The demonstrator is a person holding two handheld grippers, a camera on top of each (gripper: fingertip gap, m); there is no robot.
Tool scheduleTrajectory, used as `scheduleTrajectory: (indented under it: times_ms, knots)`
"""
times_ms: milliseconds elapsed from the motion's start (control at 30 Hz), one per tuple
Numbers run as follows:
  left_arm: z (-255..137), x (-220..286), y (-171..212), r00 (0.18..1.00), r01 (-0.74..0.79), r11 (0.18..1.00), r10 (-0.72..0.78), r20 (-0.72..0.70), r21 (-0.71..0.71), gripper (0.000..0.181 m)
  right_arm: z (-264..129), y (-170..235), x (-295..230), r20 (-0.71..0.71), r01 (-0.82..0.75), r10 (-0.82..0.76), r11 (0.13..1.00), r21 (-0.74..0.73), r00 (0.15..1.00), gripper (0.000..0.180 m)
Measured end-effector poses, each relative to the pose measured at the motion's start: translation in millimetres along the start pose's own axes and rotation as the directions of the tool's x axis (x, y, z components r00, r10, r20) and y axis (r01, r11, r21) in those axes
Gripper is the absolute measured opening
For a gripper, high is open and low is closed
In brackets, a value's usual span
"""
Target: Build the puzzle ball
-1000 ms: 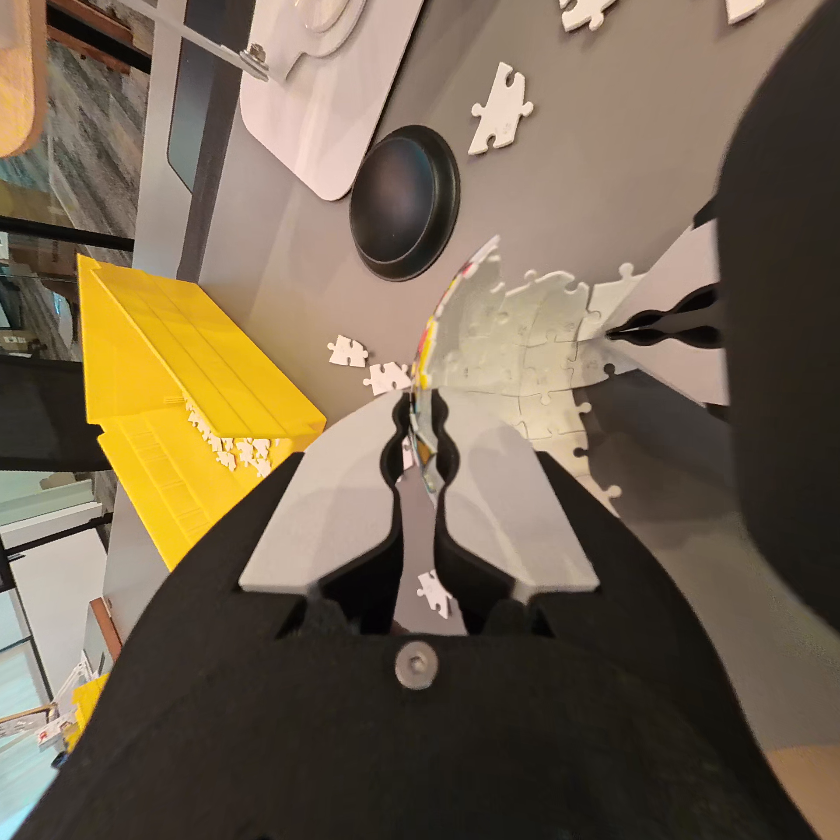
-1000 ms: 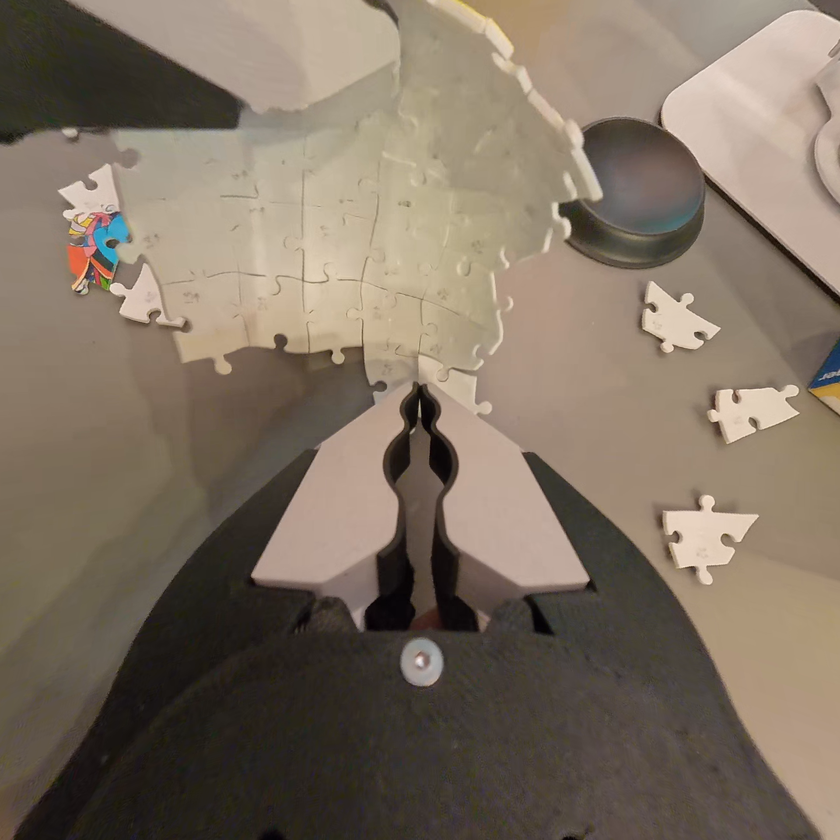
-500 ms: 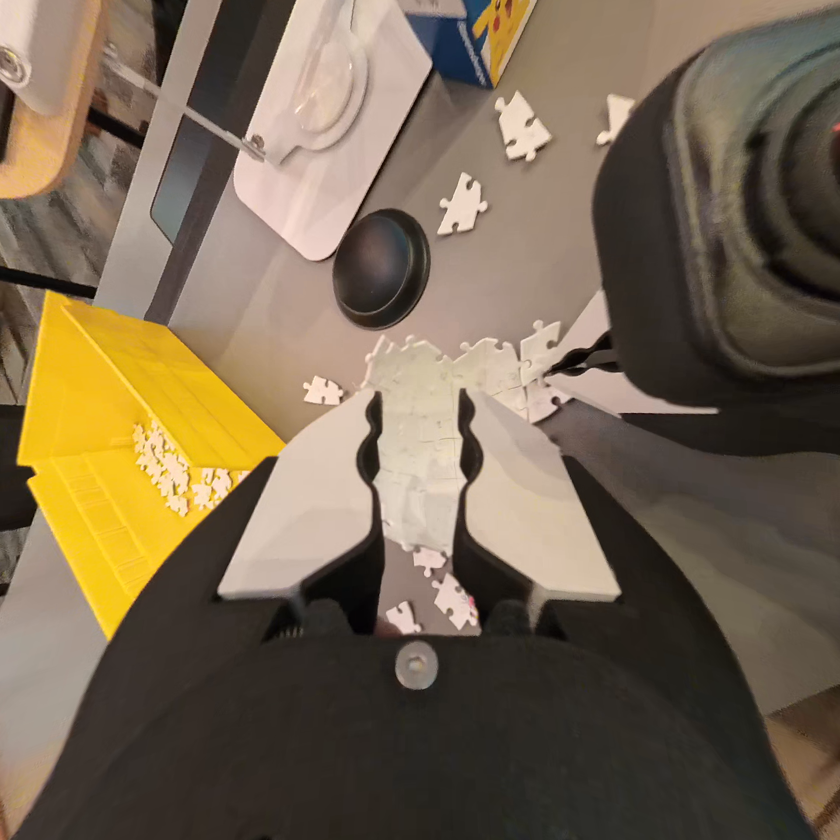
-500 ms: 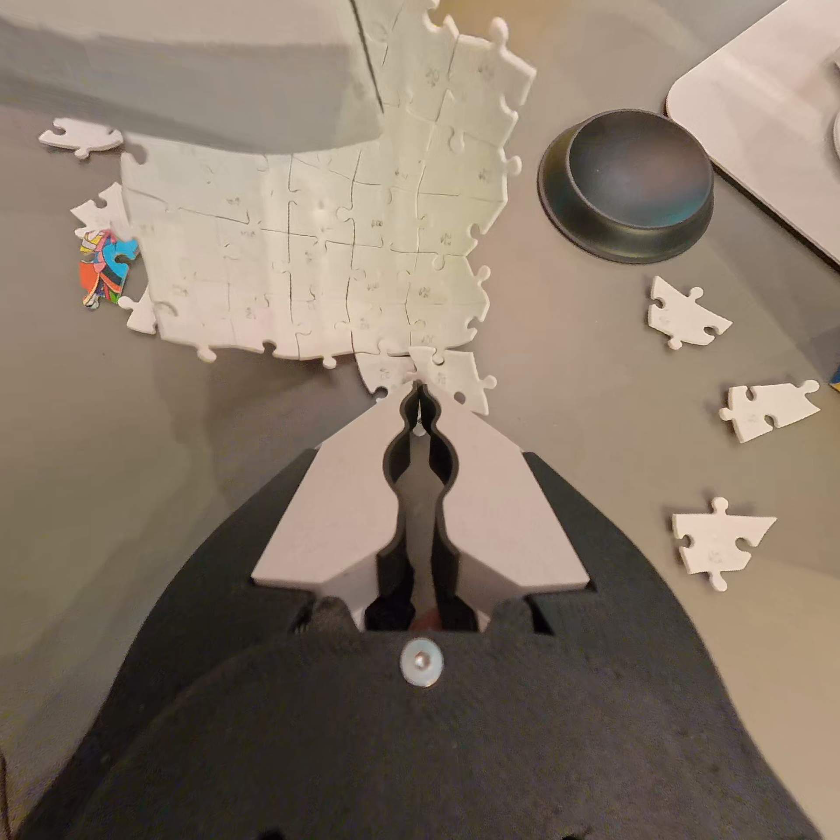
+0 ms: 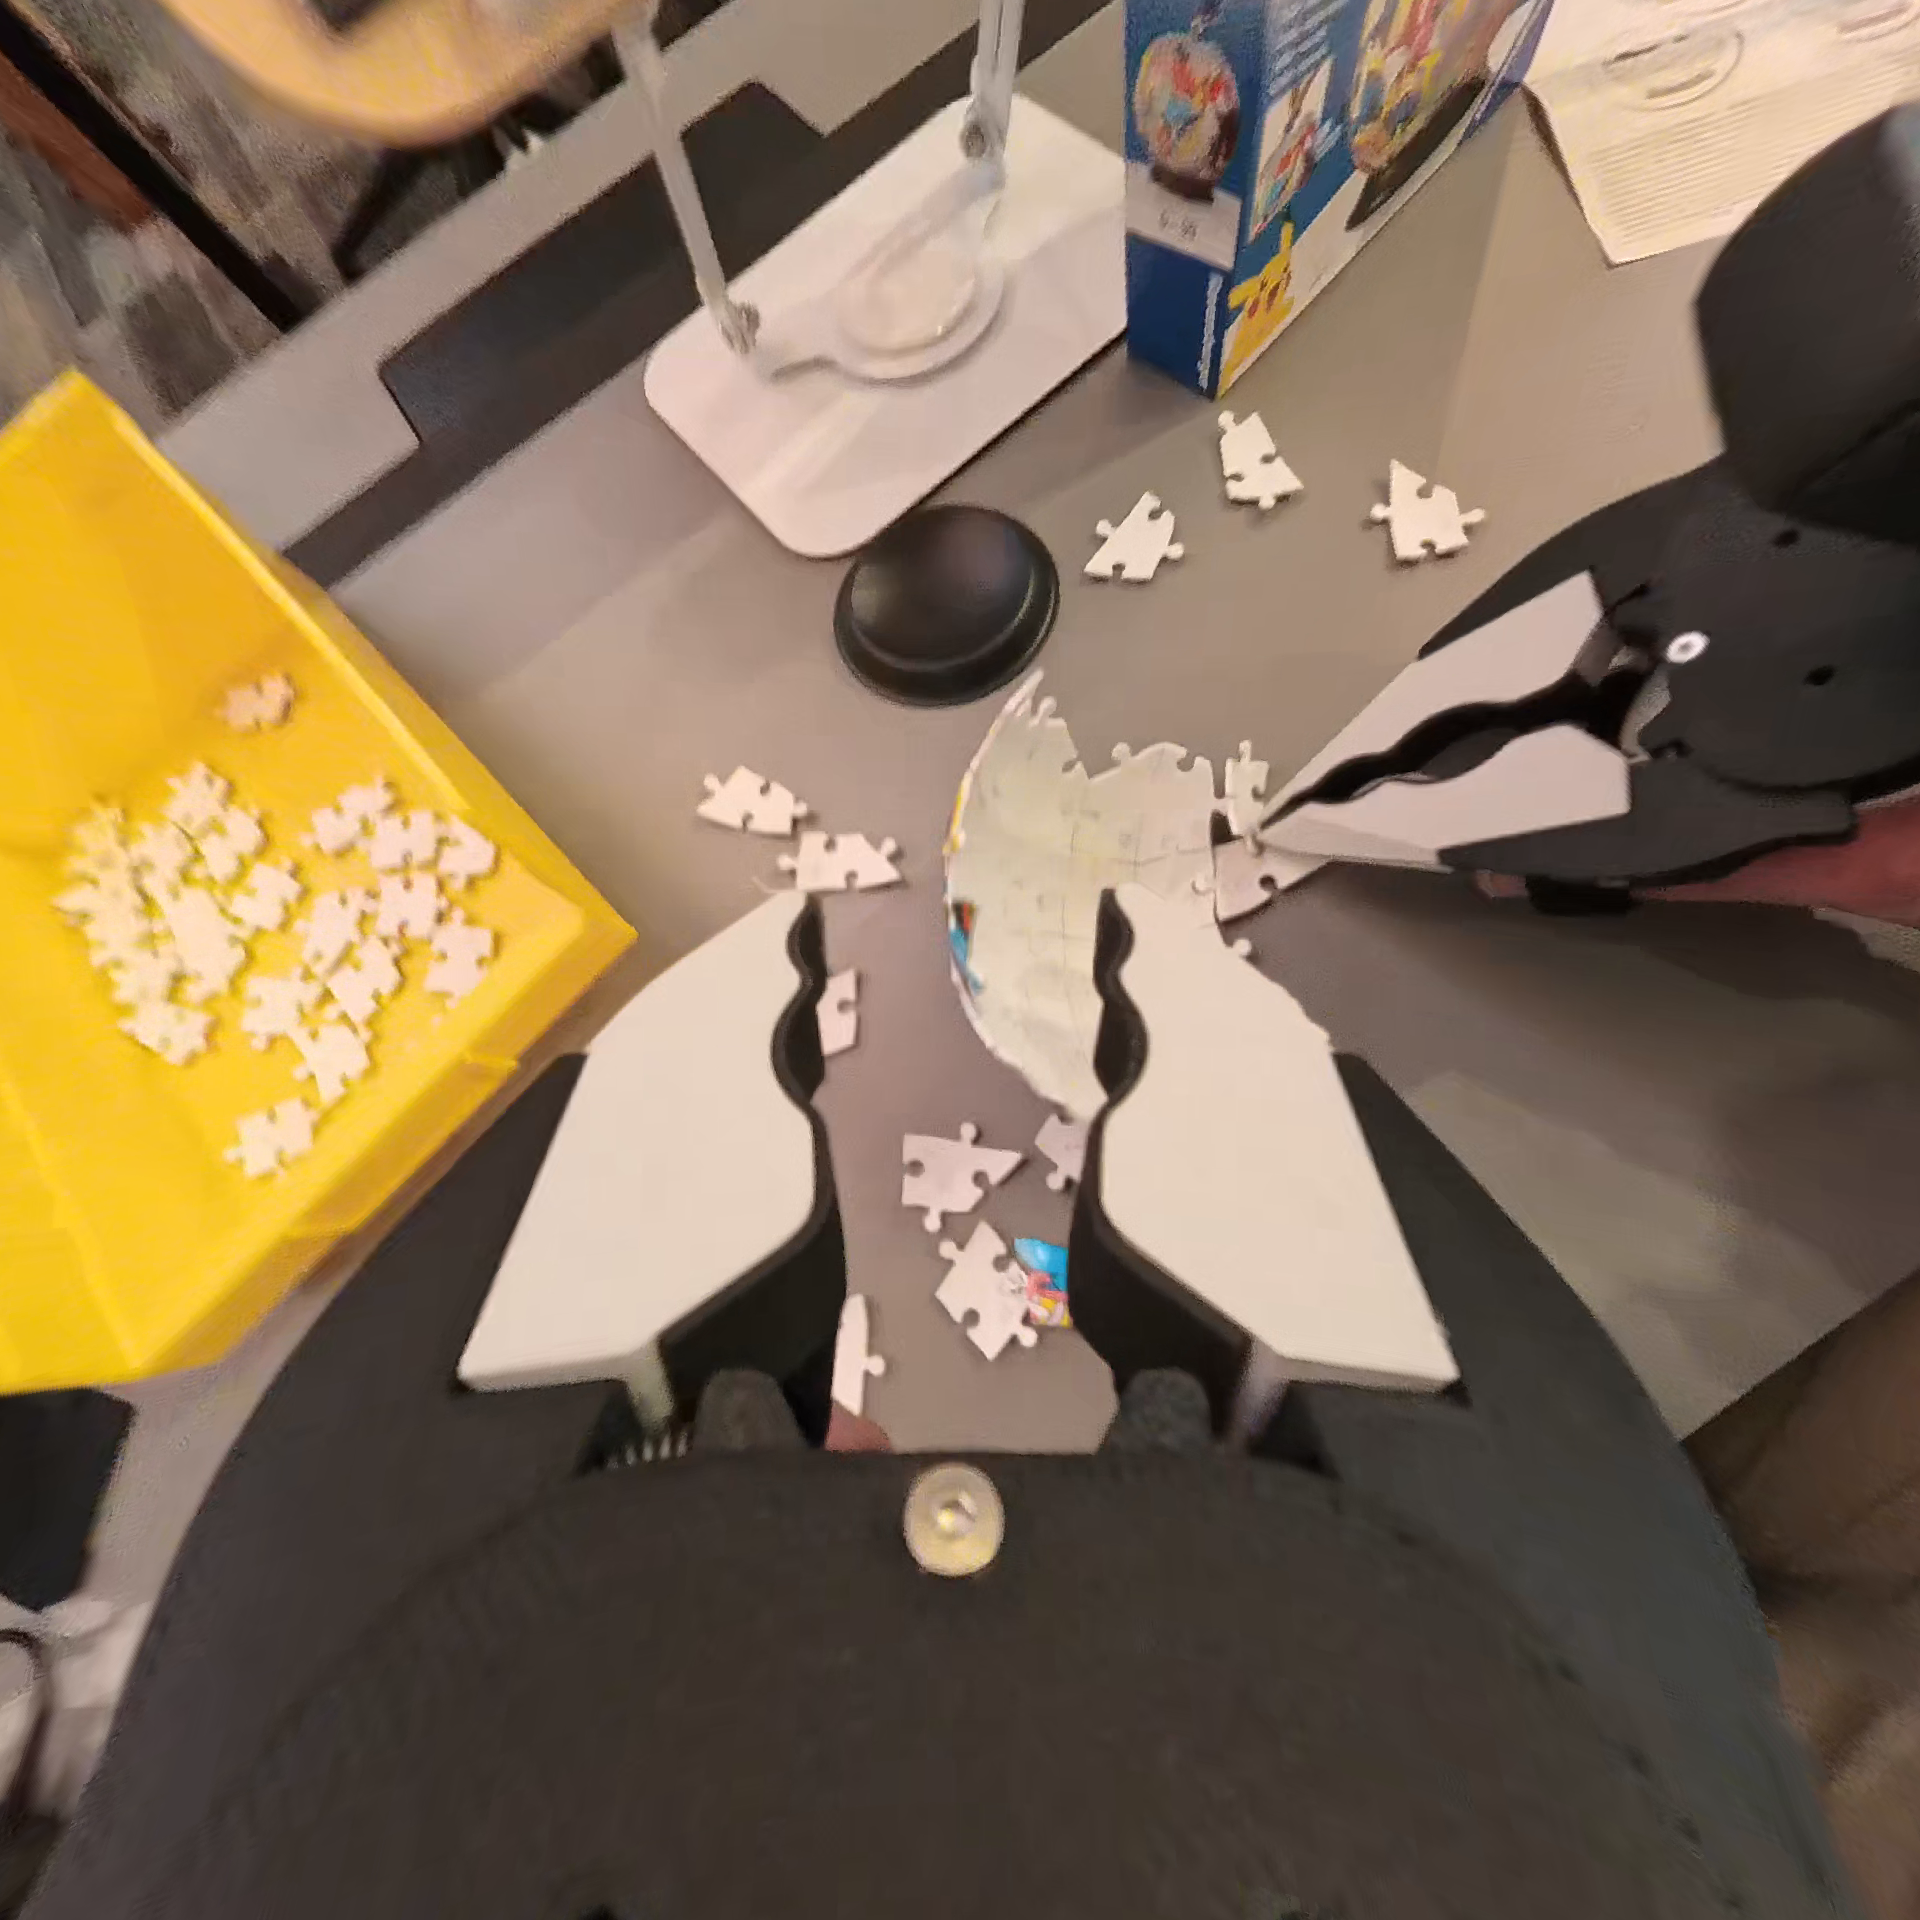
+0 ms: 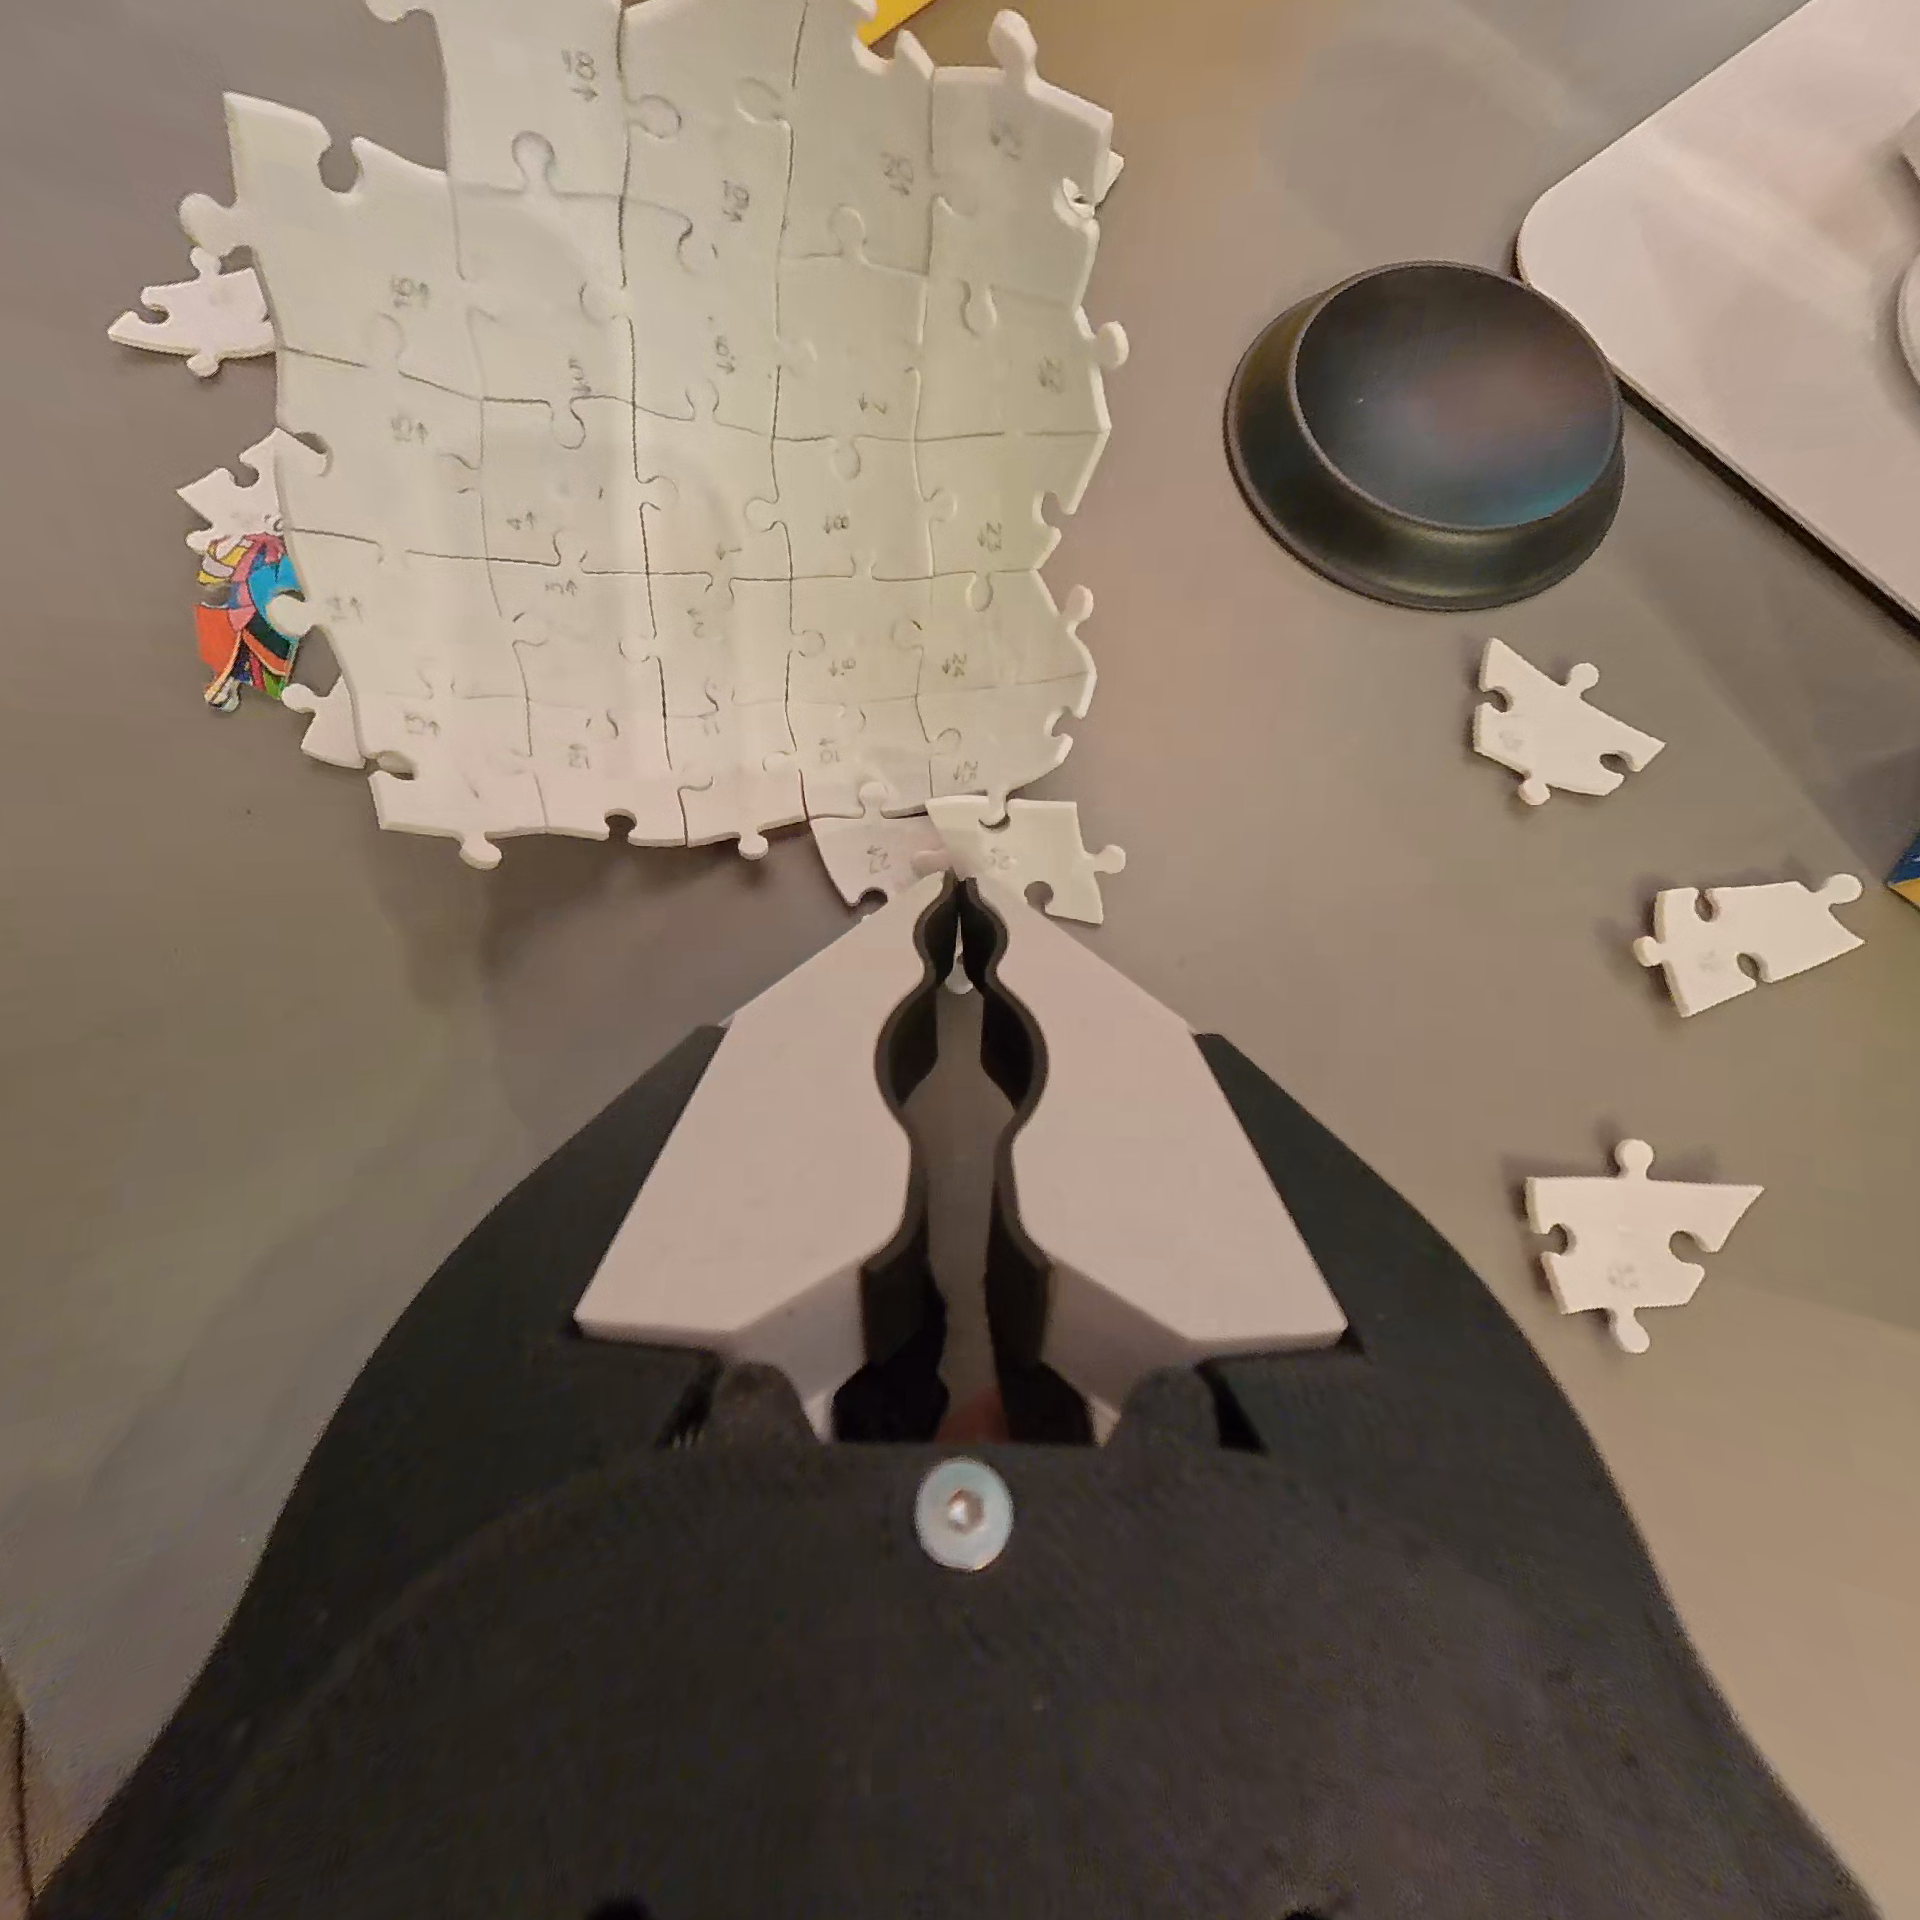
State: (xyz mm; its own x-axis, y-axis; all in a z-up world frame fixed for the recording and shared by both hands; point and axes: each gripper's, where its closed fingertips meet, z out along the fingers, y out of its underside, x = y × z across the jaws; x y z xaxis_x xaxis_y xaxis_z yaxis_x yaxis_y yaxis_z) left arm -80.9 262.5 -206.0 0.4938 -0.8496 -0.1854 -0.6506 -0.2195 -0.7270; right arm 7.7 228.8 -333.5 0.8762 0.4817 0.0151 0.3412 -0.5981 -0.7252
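**Puzzle shell pinched at its edge, left gripper spread wide**

The puzzle shell [image 6: 686, 447], a curved sheet of joined white pieces showing its blank back, stands on edge on the grey table [image 6: 1299, 935] just left of the black round stand [image 6: 1423, 457]. The right gripper [image 6: 958, 883] has its fingers pressed together on a piece at the near right corner of the shell, and in the left wrist view the same gripper [image 5: 1262, 831] comes in from the right and meets the shell [image 5: 1039, 862] at its right rim.

The left gripper [image 5: 961, 914] is spread wide and holds nothing; the shell's curved edge lies just inside its right finger [image 5: 1205, 1101], but whether they touch is unclear. Loose pieces [image 5: 951, 1174] lie on the table between its fingers, one with a colourful printed face [image 5: 1039, 1283].

Three more loose white pieces [image 6: 1558, 732] lie on the table to the right of the shell, near the stand. A yellow bin [image 5: 125, 1195] at the left holds a heap of white pieces [image 5: 260, 914]. At the far side stand a blue puzzle box [image 5: 1247, 229] and a white base plate [image 5: 831, 447] carrying a clear holder.
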Motion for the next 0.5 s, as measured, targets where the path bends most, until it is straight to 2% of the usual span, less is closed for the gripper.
scheduleTrajectory:
  times_ms: [300, 500]
  knots:
    - [25, 5, 51, 0.955, 0.239, 0.971, -0.239, -0.173, -0.022, 0.056, -1, -3, -2, 0.000, 0.008, -0.008, 1.000, 0.007, 1.000, 0.000]
    - [43, 17, 68, 0.948, 0.277, 0.958, -0.285, -0.141, -0.072, 0.050, 0, -2, -2, -0.001, 0.007, -0.007, 1.000, 0.002, 1.000, 0.000]
